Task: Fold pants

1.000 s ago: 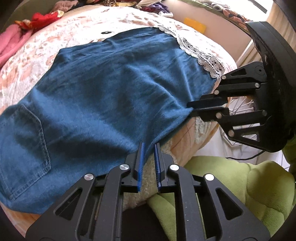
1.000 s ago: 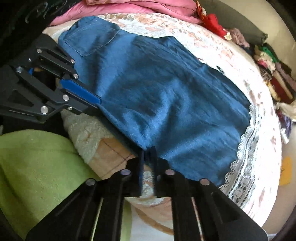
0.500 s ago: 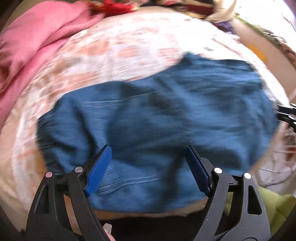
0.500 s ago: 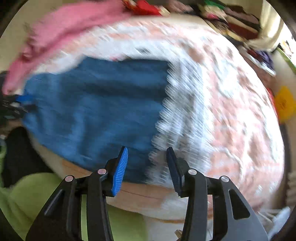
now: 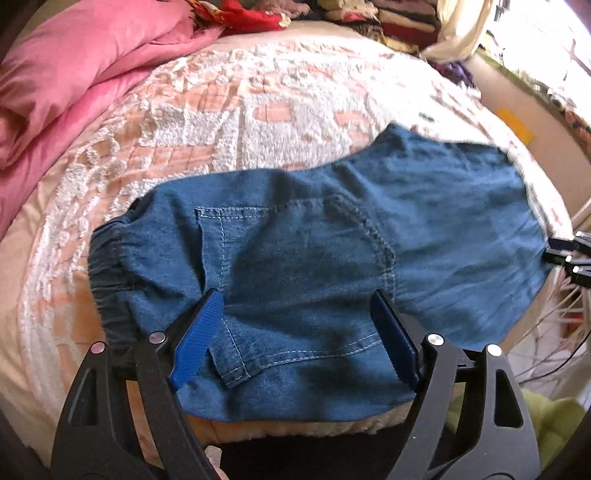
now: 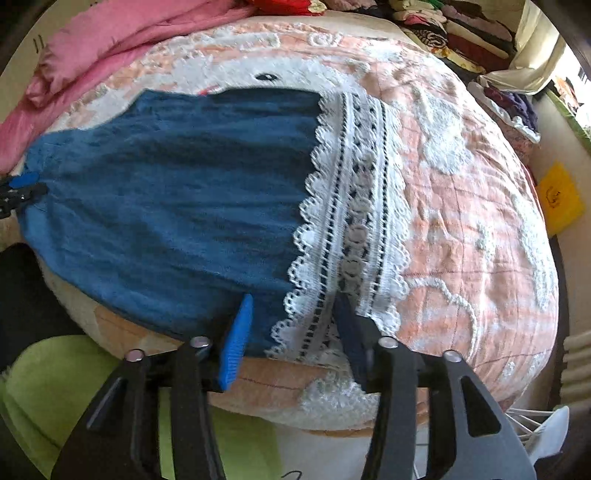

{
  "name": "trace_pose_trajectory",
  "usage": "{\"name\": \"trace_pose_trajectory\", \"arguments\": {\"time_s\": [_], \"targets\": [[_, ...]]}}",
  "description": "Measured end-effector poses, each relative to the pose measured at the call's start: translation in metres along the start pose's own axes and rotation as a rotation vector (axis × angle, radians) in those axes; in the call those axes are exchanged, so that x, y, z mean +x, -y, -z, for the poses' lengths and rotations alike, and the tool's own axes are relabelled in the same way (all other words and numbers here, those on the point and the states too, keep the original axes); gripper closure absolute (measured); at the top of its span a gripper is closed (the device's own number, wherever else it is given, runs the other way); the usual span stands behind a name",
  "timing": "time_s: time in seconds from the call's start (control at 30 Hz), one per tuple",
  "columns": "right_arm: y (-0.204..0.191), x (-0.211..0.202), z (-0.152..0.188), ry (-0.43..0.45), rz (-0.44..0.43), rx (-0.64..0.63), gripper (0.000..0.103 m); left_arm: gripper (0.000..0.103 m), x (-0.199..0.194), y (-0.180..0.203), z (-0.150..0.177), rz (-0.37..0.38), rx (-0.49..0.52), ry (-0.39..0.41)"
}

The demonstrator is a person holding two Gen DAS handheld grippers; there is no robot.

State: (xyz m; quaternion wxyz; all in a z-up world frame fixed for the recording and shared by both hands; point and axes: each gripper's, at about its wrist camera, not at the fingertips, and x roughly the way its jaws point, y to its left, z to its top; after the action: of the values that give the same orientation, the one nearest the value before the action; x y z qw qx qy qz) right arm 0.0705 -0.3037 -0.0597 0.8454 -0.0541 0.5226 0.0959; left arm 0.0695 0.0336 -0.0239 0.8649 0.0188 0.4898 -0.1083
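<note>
Blue denim pants [image 5: 314, 251] lie flat across the near edge of the bed, with the elastic waistband [image 5: 110, 266] at the left and a back pocket in the left wrist view. The same pants [image 6: 177, 206] show in the right wrist view, ending in a white lace hem [image 6: 351, 229]. My left gripper [image 5: 295, 339] is open, jaws wide, just above the seat and pocket area. My right gripper [image 6: 295, 332] is open, jaws either side of the lace hem at the near edge. Neither holds cloth.
The bed has a peach and white tufted cover [image 5: 240, 110]. A pink quilt [image 5: 66, 66] lies at the back left. Piles of clothes [image 6: 461, 33] line the far side. A green cushion [image 6: 55, 387] sits below the bed edge. White wire rack [image 5: 561, 325] at right.
Both grippers were shut on the pants' near edge one second ago. They have let go, opened wide and moved apart, left toward the waist end and right toward the lace hem.
</note>
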Motion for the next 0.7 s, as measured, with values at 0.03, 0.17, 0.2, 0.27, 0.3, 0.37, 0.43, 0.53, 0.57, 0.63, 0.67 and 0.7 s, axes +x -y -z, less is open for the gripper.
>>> {"name": "trace_pose_trajectory", "arguments": {"time_s": [0.03,0.17,0.2,0.27,0.3,0.37,0.43,0.53,0.57,0.63,0.67,0.7], "targets": [[0.001,-0.005,-0.003,0.020,-0.011,0.011,0.054,0.028,-0.003,0.000,-0.001,0.008,-0.006,0.009],[0.013,-0.028,-0.019,0.138,-0.050,0.060,0.050,0.028,-0.020,-0.001,-0.009,0.017,-0.026,0.056],[0.018,-0.033,-0.024,0.167,-0.052,0.079,0.047,0.028,-0.023,-0.001,-0.012,0.028,-0.034,0.063],[0.030,-0.035,-0.034,0.207,-0.067,0.124,0.047,0.028,-0.025,0.002,-0.021,0.034,-0.033,0.074],[0.036,-0.034,-0.039,0.214,-0.067,0.149,0.047,0.028,-0.026,0.005,-0.026,0.026,-0.022,0.080],[0.045,-0.030,-0.049,0.227,-0.059,0.175,0.047,0.027,-0.027,0.014,-0.037,0.019,0.001,0.101],[0.056,-0.024,-0.060,0.233,-0.058,0.197,0.047,0.026,-0.025,0.021,-0.048,0.040,0.011,0.117],[0.076,-0.011,-0.075,0.235,-0.090,0.252,0.047,0.026,-0.015,0.032,-0.067,0.090,0.012,0.110],[0.082,-0.007,-0.079,0.236,-0.096,0.266,0.047,0.026,-0.012,0.036,-0.072,0.098,0.015,0.107],[0.091,0.002,-0.087,0.228,-0.110,0.284,0.047,0.026,-0.002,0.041,-0.081,0.108,0.020,0.095],[0.093,0.007,-0.090,0.224,-0.105,0.287,0.047,0.026,0.004,0.044,-0.087,0.113,0.020,0.088],[0.097,0.012,-0.095,0.219,-0.106,0.286,0.047,0.026,0.010,0.047,-0.091,0.117,0.021,0.081]]}}
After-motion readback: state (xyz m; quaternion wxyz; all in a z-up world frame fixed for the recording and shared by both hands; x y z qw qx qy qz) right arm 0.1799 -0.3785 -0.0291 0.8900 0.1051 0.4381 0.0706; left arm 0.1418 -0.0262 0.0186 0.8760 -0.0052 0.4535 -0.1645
